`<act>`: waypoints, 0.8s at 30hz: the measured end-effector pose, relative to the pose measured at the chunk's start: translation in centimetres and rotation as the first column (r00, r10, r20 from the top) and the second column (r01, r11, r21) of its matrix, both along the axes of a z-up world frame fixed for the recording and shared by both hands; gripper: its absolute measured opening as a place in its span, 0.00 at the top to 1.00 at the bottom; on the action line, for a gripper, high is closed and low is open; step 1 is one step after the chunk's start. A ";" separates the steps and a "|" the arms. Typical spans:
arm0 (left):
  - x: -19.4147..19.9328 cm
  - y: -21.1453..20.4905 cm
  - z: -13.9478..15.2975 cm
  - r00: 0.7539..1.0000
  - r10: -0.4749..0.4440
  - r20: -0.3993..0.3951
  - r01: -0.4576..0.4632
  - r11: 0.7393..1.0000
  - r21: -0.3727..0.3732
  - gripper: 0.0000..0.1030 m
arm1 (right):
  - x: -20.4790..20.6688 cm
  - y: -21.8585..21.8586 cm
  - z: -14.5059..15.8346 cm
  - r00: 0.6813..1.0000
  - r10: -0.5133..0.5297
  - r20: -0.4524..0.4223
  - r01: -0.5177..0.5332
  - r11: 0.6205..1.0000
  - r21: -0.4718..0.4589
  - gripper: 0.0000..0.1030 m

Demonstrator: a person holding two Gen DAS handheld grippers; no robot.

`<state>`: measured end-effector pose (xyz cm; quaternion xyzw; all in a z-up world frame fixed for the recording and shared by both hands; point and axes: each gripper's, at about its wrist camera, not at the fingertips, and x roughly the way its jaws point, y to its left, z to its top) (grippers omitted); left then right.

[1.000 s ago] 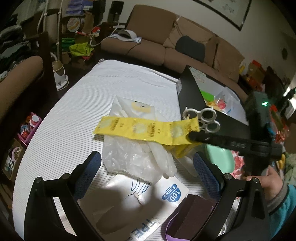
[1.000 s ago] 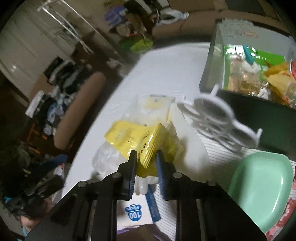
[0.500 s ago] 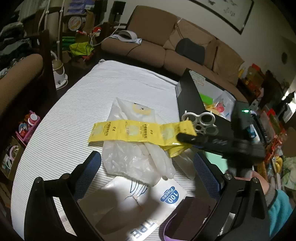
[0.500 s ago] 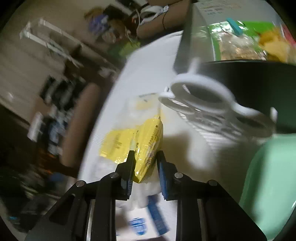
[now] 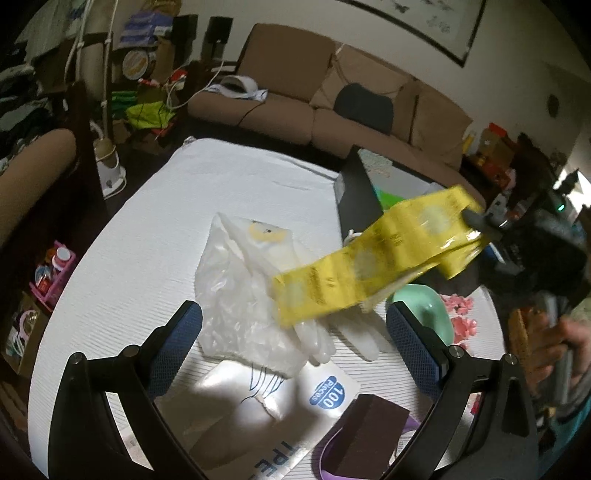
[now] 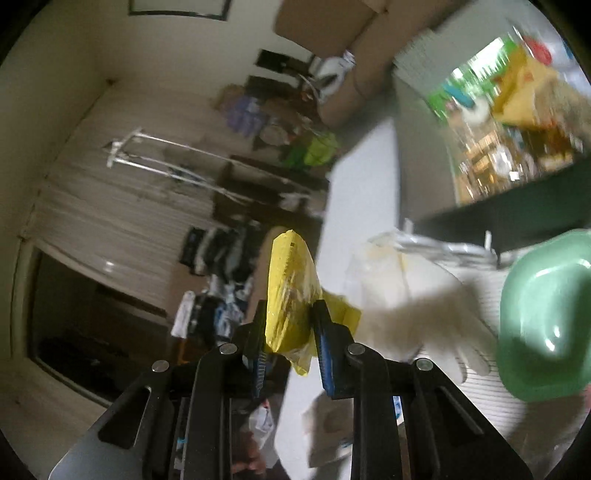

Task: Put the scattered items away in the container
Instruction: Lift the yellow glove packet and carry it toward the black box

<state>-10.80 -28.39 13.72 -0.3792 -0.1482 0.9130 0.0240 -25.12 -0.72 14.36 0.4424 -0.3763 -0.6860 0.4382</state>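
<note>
- The right gripper is clamped on a yellow packet, rolled to one side and pointing nearly level, raised clear of the table.
- The left gripper hangs over the table, tilted downward, its jaws spread wide with nothing between them.
- A hand grips the right gripper's handle.

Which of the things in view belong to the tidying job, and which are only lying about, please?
Job:
yellow packet strip, held by the right gripper
black container
clear gloves
glove packet
green dish
left gripper, open

Lying about:
sofa
framed picture
</note>
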 end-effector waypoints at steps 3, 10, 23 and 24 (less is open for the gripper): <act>0.0 0.7 0.5 0.998 -0.060 -0.026 0.061 0.997 0.056 0.02 | 0.7 1.6 3.0 0.999 -0.001 -0.040 0.000 1.000 -0.025 0.78; 0.7 5.2 2.5 0.972 -0.202 -0.120 0.204 0.979 0.005 0.02 | 2.7 3.9 8.0 0.995 -0.018 -0.101 0.014 0.999 -0.041 0.78; -1.3 12.2 1.6 0.957 -0.277 -0.087 0.283 0.957 0.068 0.72 | 5.8 6.3 8.6 0.995 -0.031 -0.099 0.028 0.999 -0.029 0.78; -1.2 12.6 1.7 0.956 -0.280 -0.087 0.285 0.957 0.058 0.76 | 6.0 6.5 8.6 0.994 -0.035 -0.099 0.033 0.999 -0.025 0.78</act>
